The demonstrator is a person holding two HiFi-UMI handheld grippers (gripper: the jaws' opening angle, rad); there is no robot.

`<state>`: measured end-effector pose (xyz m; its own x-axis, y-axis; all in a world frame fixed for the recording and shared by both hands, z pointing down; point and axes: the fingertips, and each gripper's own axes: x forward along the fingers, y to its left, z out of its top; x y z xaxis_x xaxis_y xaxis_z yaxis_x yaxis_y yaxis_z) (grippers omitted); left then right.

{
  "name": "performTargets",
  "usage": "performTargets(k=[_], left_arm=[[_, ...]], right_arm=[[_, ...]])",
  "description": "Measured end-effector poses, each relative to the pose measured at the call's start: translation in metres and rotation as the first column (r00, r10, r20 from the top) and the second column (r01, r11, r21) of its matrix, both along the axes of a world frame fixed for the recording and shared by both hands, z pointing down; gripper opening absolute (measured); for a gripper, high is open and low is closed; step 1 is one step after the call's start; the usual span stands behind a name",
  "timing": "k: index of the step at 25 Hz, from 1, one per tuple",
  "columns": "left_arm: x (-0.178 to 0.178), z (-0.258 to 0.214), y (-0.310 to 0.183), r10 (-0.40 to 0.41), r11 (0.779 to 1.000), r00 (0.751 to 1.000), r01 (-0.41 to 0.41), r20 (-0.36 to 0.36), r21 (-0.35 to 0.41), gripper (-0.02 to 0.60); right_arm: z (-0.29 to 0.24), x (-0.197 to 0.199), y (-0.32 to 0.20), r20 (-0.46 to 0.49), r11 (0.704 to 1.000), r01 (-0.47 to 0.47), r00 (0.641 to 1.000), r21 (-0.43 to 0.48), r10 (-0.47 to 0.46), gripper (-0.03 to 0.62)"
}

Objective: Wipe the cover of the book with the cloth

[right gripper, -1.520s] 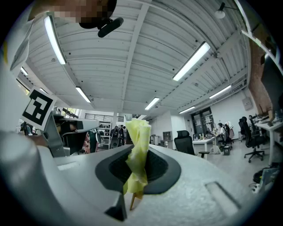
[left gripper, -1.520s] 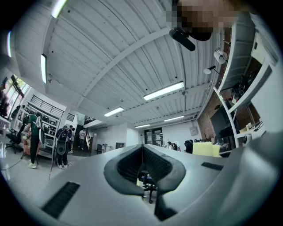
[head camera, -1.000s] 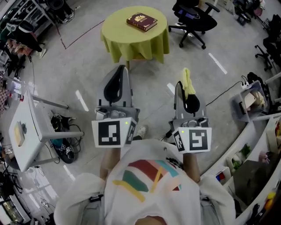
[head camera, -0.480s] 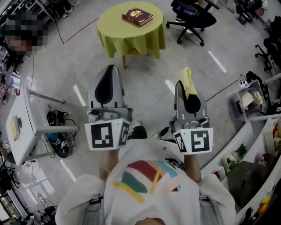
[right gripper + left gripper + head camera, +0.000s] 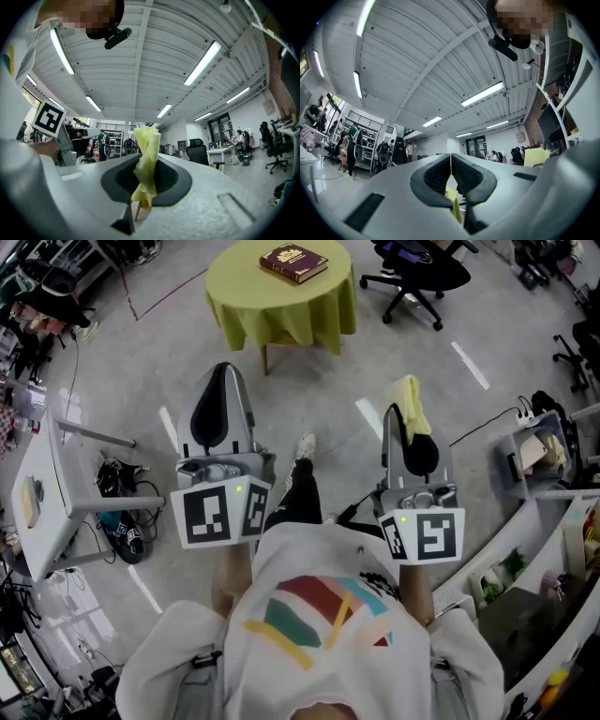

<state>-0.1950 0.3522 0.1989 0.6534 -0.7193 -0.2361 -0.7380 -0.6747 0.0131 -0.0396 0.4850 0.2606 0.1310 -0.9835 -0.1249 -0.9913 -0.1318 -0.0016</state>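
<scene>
While the yellow-green round bench [image 5: 248,292] stands well ahead on the floor, the left claw [image 5: 220,371] is clenched empty, jaws together. The brown book [image 5: 293,262] lies closed on the bench top. The right claw [image 5: 398,413] is clamped on the yellow cloth [image 5: 410,397], which juts past its tips.

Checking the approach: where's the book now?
Head view, top centre: the book lies on the round yellow-green table, far ahead of the left gripper and right gripper, touching neither.

Pale yellow cloth [image 5: 409,401], dark red book [image 5: 293,262], lime-green tablecloth [image 5: 277,313].
</scene>
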Motion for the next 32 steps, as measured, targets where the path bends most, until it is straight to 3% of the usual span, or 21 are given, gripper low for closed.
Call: performTargets(k=[7,14,21,27,32], left_arm=[[0.029,0.023,-0.030,0.020,1.000,1.000,-0.020,-0.006,-0.010,0.017],[0.068,0.037,-0.113,0.029,0.999,1.000,-0.029,-0.002,-0.031,0.017],[0.122,0.019,-0.247,0.032,0.999,0.999,-0.032,0.023,-0.018,0.017],[0.157,-0.001,-0.375,0.014,1.000,1.000,-0.014,0.002,0.022,0.017],[0.175,-0.007,-0.453,0.002,1.000,1.000,-0.001,-0.011,0.009,0.016]], right_arm=[[0.022,0.025,-0.026,0.018,1.000,-0.005,1.000,-0.004,0.005,0.028],[0.030,0.056,-0.112,0.037,1.000,0.014,0.999,0.011,-0.015,0.028],[0.003,0.104,-0.261,0.014,0.998,0.060,0.998,0.032,-0.060,0.028],[-0.017,0.138,-0.403,-0.007,0.995,0.091,0.996,0.031,-0.091,0.028],[-0.019,0.155,-0.473,0.001,0.995,0.099,0.995,-0.001,-0.099,0.028]])
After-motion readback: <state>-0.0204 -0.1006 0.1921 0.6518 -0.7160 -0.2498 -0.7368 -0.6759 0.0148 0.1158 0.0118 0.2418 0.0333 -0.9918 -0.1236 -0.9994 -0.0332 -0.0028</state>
